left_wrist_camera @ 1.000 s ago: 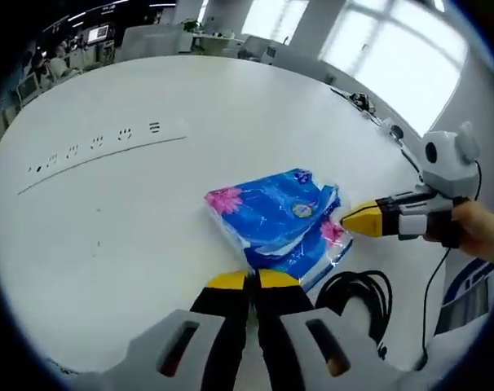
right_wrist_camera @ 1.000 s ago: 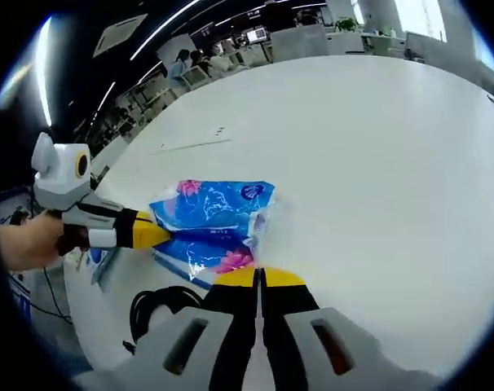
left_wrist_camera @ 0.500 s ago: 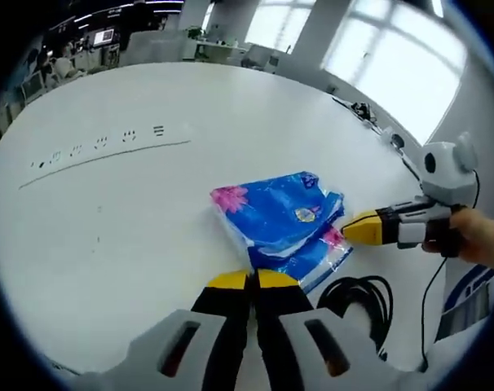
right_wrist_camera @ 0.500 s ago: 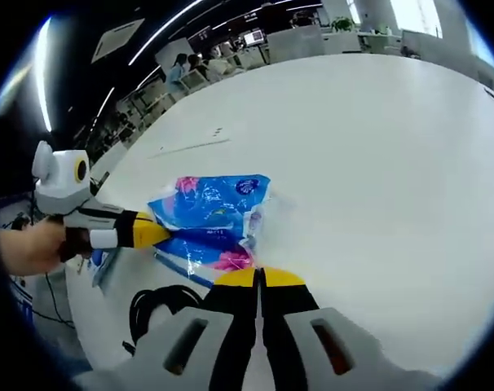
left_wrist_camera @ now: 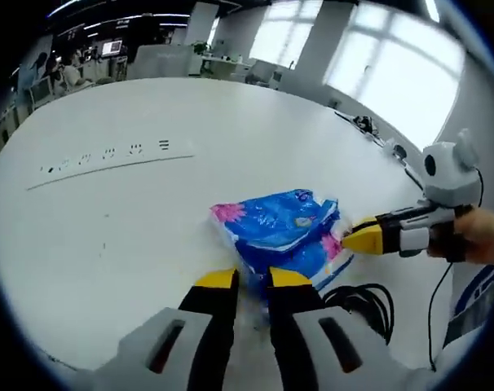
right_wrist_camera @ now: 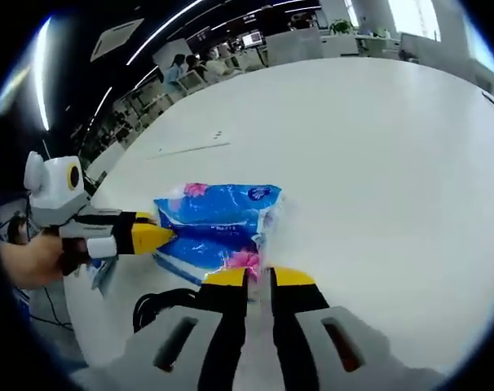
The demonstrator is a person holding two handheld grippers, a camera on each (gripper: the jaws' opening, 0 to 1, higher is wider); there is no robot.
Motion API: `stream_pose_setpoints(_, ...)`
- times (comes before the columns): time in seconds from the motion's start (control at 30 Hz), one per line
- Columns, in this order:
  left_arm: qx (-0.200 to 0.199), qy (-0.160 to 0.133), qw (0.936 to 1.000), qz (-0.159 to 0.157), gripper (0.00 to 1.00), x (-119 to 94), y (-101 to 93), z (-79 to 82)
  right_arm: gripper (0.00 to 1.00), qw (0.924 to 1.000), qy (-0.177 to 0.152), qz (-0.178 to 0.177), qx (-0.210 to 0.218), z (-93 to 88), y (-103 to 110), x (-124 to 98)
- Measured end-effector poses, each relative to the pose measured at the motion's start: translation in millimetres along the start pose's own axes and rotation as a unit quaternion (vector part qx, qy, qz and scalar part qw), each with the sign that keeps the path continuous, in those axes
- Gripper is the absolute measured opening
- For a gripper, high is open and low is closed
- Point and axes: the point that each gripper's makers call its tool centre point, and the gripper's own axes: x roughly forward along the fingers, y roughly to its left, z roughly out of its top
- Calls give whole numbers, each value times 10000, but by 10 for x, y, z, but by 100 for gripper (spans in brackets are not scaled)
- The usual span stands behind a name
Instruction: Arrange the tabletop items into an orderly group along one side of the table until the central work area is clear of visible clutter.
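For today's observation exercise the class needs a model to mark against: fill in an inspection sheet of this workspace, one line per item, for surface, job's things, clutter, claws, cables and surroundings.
Surface: white table, largely bare, with a row of small dark marks above a thin line.
Job's things: blue tissue packs with pink flowers, stacked near the table edge.
Clutter: nothing seen beyond the packs and cable.
Claws: left claw slightly open, tips at the packs' near edge; right claw slightly open, tips at the packs' pink corner.
Cables: coiled black cable beside the packs.
Surroundings: open office with bright windows, desks and monitors behind.
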Motion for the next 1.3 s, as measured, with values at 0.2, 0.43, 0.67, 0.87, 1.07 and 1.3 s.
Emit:
stream_pose_setpoints(0.2,-91,-397,9991,116,56,-217,-33,208,52,9982,-578,-127,29,178,13,-255)
stream_pose_setpoints(0.43,-188,-763,9966,242,98,-626,-98,325,76,9930,-1178,-47,86,340,192,-668)
stream_pose_setpoints(0.67,-156,-872,9957,266,100,-1045,-119,313,77,9905,-1372,23,-43,357,374,-1010)
stream_pose_setpoints(0.87,-158,-919,9951,325,100,-1323,-53,180,77,9887,-1483,-51,-222,315,383,-1271)
stream_pose_setpoints(1.07,-273,-938,9943,426,100,-1514,79,21,76,9833,-1771,-148,-400,370,292,-1665)
stream_pose_setpoints(1.3,-436,-982,9934,400,98,-1606,93,-54,72,9785,-1591,-708,-1108,380,-167,-2389)
